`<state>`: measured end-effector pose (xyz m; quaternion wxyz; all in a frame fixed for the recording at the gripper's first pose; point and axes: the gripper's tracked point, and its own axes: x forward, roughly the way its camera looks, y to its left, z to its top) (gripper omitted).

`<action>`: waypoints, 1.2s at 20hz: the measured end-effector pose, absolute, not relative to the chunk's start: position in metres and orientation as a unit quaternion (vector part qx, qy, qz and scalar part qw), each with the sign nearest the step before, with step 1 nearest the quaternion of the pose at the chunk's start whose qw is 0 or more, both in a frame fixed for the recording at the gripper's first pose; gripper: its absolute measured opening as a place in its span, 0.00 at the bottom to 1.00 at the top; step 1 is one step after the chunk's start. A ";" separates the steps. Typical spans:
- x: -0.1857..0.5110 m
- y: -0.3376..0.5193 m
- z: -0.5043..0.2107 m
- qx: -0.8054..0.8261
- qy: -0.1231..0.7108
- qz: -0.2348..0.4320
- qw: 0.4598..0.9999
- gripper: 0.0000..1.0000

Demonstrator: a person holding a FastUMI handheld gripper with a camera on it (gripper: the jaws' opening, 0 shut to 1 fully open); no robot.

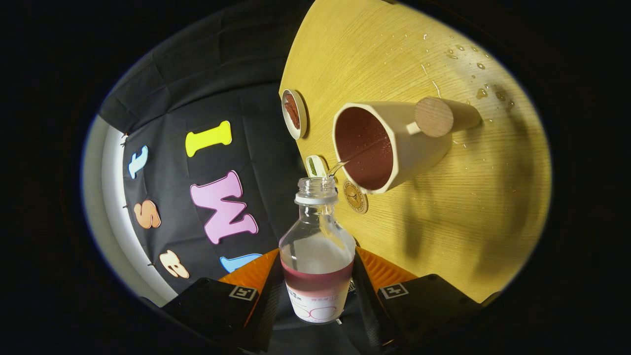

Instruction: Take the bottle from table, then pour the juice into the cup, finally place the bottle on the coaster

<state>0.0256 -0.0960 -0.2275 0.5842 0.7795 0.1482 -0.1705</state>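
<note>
bottle [317, 256] is clamped between both fingers of gripper [318, 291] | thin juice stream [345, 162] is poured into cup [394, 143] | drops [468, 54] are seen on table [443, 222]

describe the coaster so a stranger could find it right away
On the yellow wooden table, look past the clear bottle held in the gripper to the cream cup with a wooden knob handle. The round brown coaster lies flat beside the cup's rim, bearing a gold emblem.

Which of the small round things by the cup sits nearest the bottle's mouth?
The green-topped white disc, just beyond the clear juice bottle clamped in the tool; the gold coaster and red-filled dish lie farther.
</note>
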 end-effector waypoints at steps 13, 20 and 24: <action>0.031 -0.096 -0.220 0.795 0.138 -0.169 0.566 0.75; 0.036 -0.099 -0.221 0.801 0.135 -0.173 0.557 0.75; 0.038 -0.100 -0.221 0.810 0.132 -0.174 0.544 0.75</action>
